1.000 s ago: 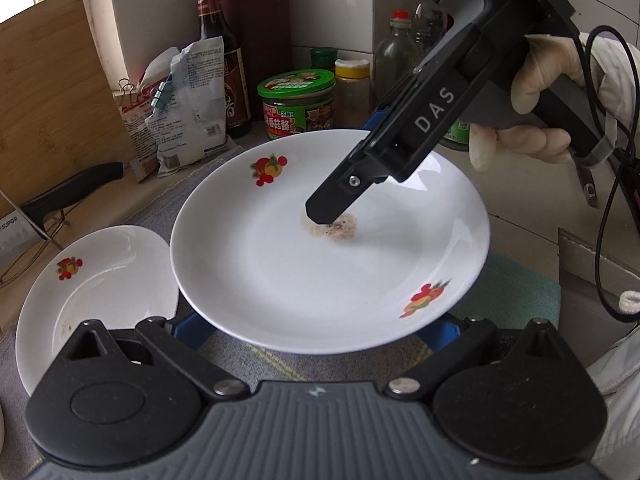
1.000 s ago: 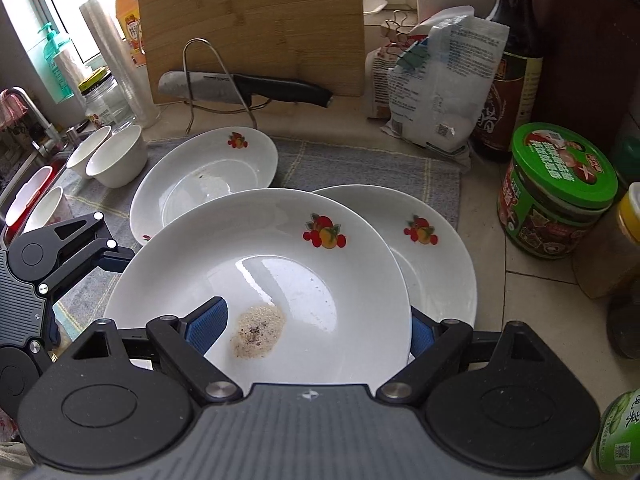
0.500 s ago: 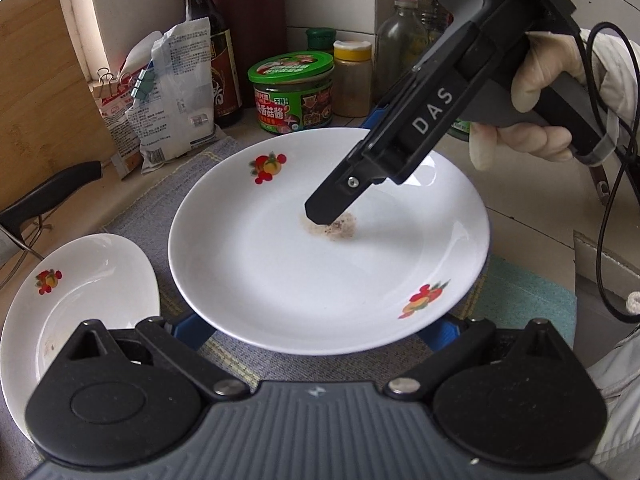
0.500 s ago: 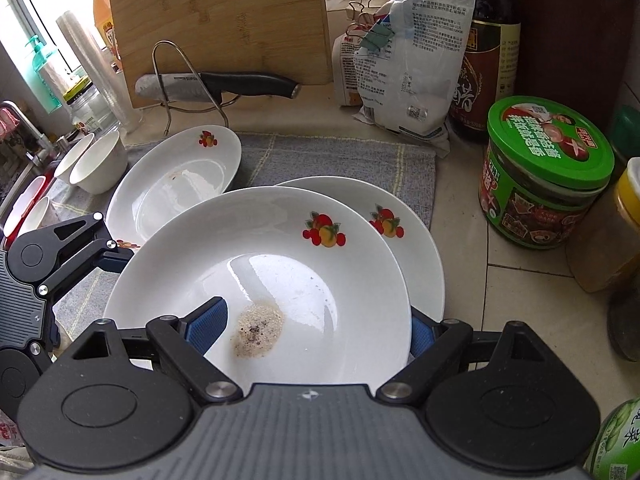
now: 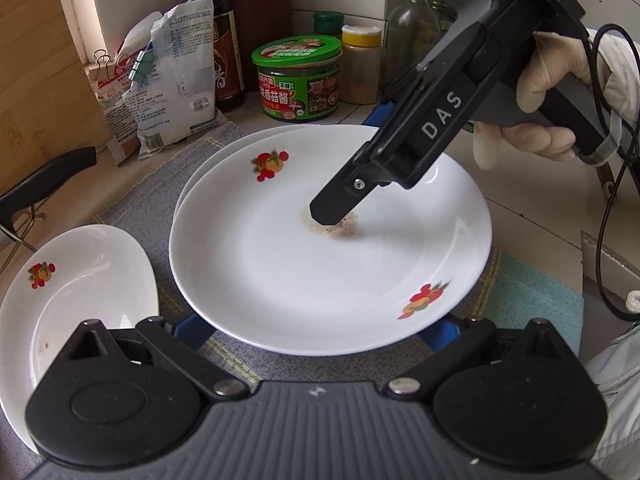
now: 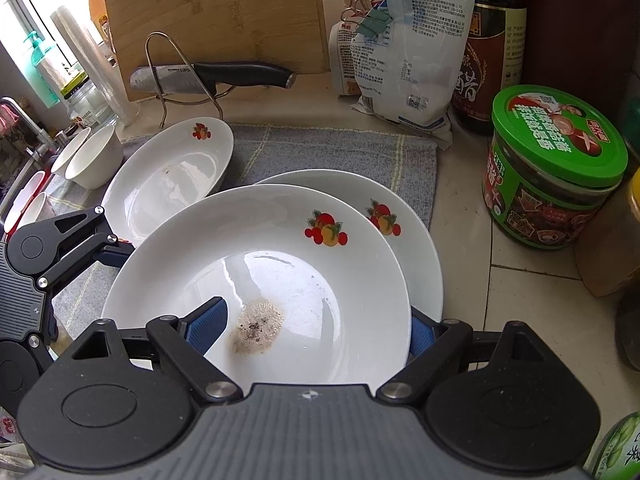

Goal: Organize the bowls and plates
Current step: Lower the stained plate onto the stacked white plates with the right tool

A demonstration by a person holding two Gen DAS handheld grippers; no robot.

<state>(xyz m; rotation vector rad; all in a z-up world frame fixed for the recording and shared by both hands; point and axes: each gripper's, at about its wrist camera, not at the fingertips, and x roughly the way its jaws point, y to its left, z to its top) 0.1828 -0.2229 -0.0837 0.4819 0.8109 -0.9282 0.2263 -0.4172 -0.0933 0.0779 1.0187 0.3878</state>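
While both cams take in the grey mat (image 6: pixel 320 152) on the counter, only the right wrist view shows the wooden cutting board (image 6: pixel 216 12) leaning at the back, the knife (image 6: pixel 224 74) on its wire stand and two white bowls (image 6: pixel 94 156) at the mat's far left.

Left wrist view alone shows the gloved hand (image 5: pixel 532 92) on the right gripper's handle.

Top plate (image 6: pixel 280 248): white, deep, round. It sits over a matching lower plate (image 6: pixel 416 232), offset so the lower one's right side shows. A third plate (image 6: pixel 168 172) lies apart on the mat.

Right gripper (image 6: pixel 314 328): jaws wide, astride the top plate's rim. One finger is inside w/ its tip on the plate floor, the other outside below the rim, so it clamps the plate wall.

Left gripper (image 5: pixel 316 332): jaws spread wide, tips hidden under the near rim. Nothing shows betw. them; can't tell if they bear the plate.

Green-lidded jar (image 6: pixel 552 168) stands just right of the plates.

Smaller marks on the top plate: a beige residue patch (image 6: pixel 258 326) w/ dark specks, and a red-and-orange fruit motif (image 6: pixel 326 230) on the inner wall.
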